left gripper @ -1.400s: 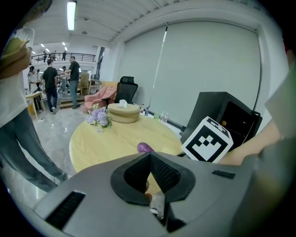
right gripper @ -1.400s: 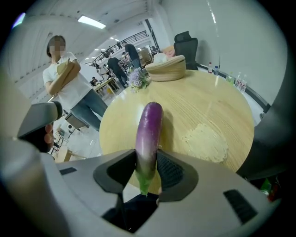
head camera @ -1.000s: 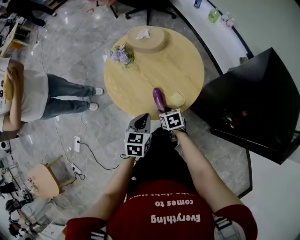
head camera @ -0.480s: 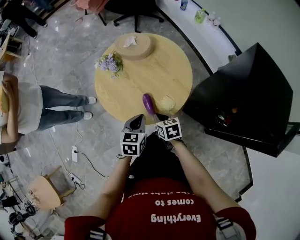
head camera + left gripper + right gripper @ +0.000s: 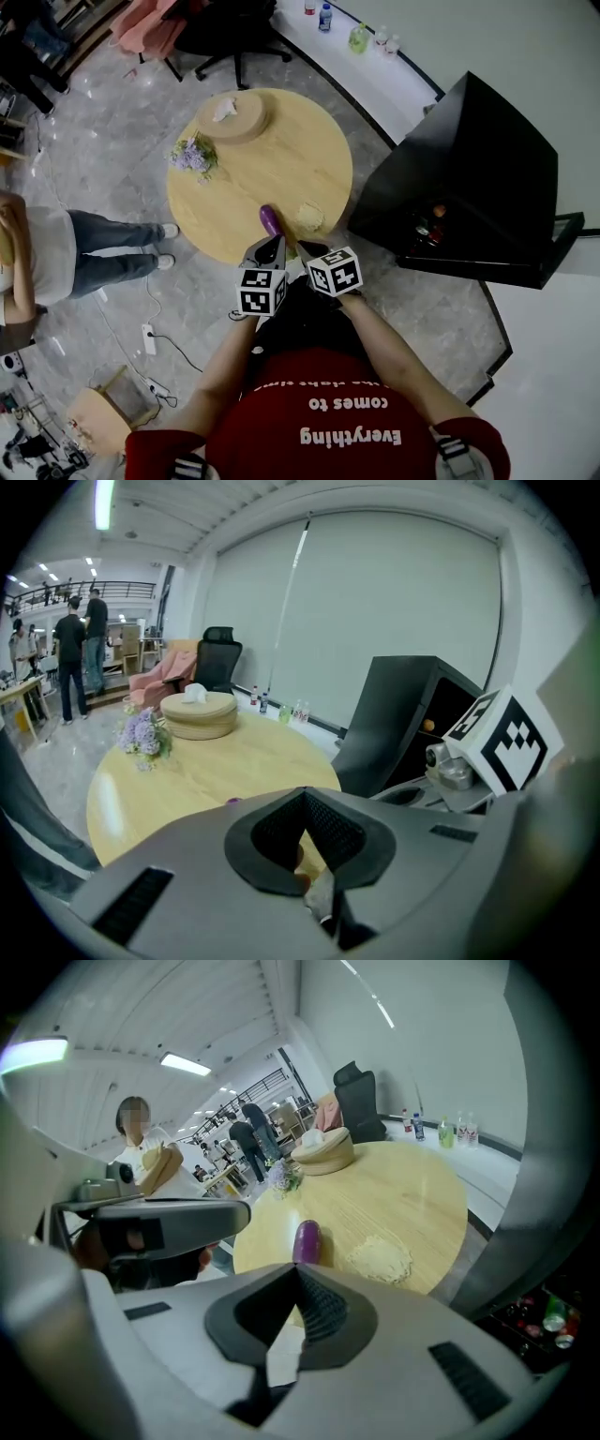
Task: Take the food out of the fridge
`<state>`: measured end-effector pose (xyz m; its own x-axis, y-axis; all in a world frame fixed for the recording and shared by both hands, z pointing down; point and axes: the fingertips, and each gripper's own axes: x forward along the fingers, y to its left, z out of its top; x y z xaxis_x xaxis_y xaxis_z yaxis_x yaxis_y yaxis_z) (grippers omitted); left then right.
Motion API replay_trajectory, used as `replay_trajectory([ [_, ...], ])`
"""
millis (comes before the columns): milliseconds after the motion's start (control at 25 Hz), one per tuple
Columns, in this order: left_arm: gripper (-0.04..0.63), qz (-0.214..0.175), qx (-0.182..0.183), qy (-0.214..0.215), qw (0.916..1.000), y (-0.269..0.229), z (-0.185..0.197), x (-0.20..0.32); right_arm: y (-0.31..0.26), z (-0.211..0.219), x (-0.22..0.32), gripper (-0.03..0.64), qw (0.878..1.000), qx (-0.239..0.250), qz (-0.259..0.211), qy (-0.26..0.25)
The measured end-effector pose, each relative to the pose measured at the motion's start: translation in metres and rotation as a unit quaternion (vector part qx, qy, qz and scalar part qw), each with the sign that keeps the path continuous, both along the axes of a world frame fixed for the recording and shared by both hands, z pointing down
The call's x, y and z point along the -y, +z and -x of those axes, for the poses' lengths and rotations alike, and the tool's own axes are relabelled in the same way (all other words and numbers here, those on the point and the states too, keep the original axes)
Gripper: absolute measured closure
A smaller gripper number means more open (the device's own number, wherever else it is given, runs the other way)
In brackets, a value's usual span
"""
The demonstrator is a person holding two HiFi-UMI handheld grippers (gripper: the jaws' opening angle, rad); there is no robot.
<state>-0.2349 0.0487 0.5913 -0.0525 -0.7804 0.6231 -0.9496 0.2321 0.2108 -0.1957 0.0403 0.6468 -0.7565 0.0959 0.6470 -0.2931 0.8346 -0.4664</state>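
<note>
**A:** What's on the left of your head view?

**B:** I see a person (image 5: 47, 253) in jeans standing on the floor at the left edge, well apart from the worktop (image 5: 281, 159). Below them lies a power strip (image 5: 148, 338) with its cable. A stool (image 5: 98, 412) sits in the lower left corner.

**A:** And on the worktop?

**B:** It's round and wooden, in the upper middle of the frame. Flowers (image 5: 192, 155) lie at its left. A low round box (image 5: 246, 122) sits at its top edge with something white and crumpled on it. The eggplant (image 5: 270, 221) lies at the lower edge. The yellow food (image 5: 307, 217) is just to its right, with a small gap between them. Both are outside the fridge.

**A:** How are your claws?

**B:** Both hang just below that lower edge, at the centre of the frame, side by side. My left claw (image 5: 304, 794) is closed, tips together, with nothing in it. My right claw (image 5: 298, 1271) is closed and empty too. In its own view the eggplant lies just above the tips, with the yellow food to the right.

**A:** And the fridge?

**B:** The fridge (image 5: 478, 159) is black and stands open at the right of the frame, beside the worktop. I can see small red and orange items (image 5: 428, 222) inside. They're too small for me to tell what they are.
</note>
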Motion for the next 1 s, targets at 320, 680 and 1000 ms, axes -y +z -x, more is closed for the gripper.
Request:
replay_trajectory([
  [320,0.594,-0.006,0.013,0.074,0.9972,-0.012,-0.034,0.037,-0.021,-0.034,0.021,0.606,0.998,0.020,-0.002,0.058],
  [680,0.594,-0.020,0.025,0.196,0.9801,-0.024,-0.096,0.093,-0.050,-0.107,0.065,0.606,0.984,0.045,-0.026,0.168],
  [1000,0.594,-0.051,0.023,0.304,0.9511,-0.044,-0.173,0.132,-0.073,-0.185,0.096,0.606,0.952,0.067,-0.049,0.294],
])
